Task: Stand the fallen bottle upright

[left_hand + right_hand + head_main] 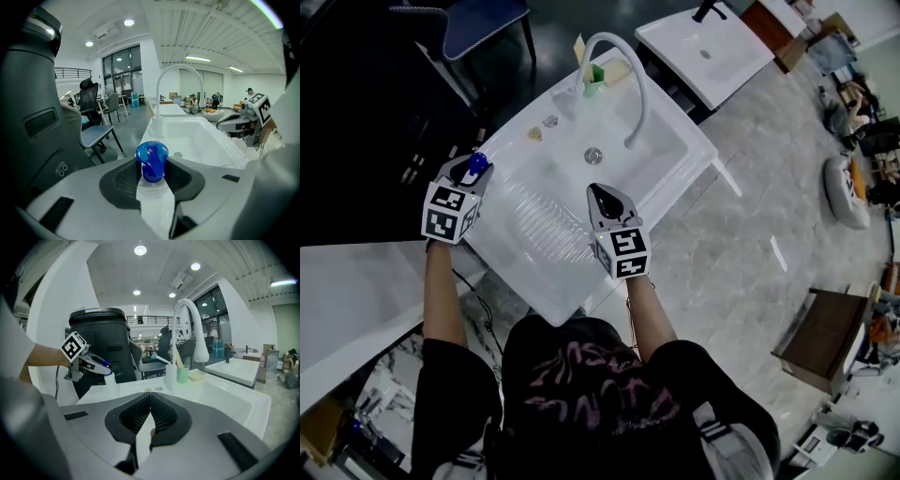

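Note:
A clear bottle with a blue cap (476, 164) stands upright on the white sink's left rim (502, 155). My left gripper (472, 169) is around its top. In the left gripper view the blue cap (152, 161) fills the gap between the dark pads (123, 180) and touches both, so the left gripper (152, 174) is shut on it. The right gripper view shows the bottle (109, 378) upright under that gripper. My right gripper (607, 199) hovers over the ribbed drainboard (539, 220), shut, with nothing between its tips (150, 398).
The sink has a basin with a drain (593, 156) and a tall white arched faucet (628, 66). A green cup (594, 78) and a soap bar (617, 67) sit at the back rim. Small items (542, 127) lie on the left ledge. A chair (483, 19) stands behind.

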Demonstrator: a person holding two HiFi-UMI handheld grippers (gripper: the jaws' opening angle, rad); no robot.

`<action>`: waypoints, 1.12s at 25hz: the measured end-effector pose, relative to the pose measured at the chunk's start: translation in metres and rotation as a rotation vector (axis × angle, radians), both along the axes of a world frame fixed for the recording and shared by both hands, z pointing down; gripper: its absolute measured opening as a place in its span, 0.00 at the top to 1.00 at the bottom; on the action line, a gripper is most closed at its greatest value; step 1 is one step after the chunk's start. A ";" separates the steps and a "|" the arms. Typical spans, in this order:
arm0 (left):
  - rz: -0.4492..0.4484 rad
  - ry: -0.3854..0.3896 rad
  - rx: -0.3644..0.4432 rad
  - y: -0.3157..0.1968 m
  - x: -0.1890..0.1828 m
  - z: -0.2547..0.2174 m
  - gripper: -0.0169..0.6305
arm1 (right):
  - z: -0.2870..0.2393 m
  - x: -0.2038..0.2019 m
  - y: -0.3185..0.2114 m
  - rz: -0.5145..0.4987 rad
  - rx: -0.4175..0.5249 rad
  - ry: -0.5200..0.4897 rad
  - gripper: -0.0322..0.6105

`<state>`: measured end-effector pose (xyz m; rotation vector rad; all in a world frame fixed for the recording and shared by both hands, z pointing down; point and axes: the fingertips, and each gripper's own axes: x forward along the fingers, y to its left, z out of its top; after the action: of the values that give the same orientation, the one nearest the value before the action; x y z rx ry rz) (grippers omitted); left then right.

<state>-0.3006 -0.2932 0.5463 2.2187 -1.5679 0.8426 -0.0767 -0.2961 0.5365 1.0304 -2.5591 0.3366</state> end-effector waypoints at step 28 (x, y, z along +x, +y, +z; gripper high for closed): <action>-0.225 0.058 0.213 0.100 0.030 -0.065 0.78 | -0.063 0.016 0.051 -0.040 0.126 -0.048 0.93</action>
<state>-0.2705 -0.1930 0.4810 2.1264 -1.9119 0.5654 -0.0607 -0.2452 0.4733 1.0245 -2.6688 0.1937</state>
